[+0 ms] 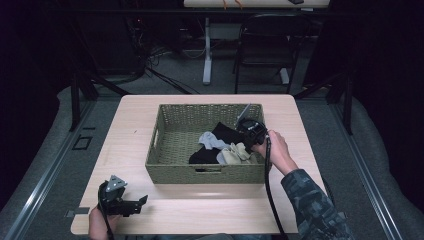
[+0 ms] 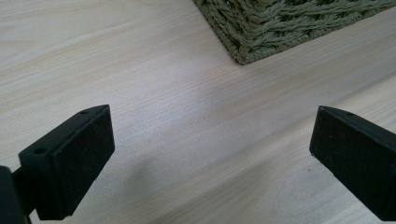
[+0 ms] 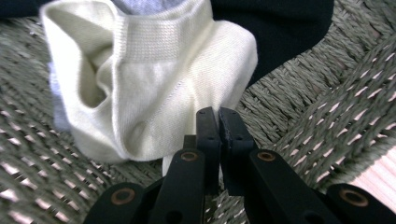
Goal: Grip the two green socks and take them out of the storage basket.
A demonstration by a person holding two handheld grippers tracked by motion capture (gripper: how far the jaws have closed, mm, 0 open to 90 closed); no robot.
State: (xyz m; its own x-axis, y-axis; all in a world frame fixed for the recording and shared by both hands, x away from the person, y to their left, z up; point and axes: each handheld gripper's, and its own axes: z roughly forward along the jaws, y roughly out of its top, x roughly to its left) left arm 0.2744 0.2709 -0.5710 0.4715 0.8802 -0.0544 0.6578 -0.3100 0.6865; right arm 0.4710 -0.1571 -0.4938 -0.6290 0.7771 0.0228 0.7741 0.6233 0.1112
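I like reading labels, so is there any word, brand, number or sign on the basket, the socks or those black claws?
None can be read: the woven basket, the cream sock, the right gripper and the left gripper bear no lettering.

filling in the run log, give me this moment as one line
right gripper: shut on cream sock in basket | left gripper: open, over table | other socks: grey, black
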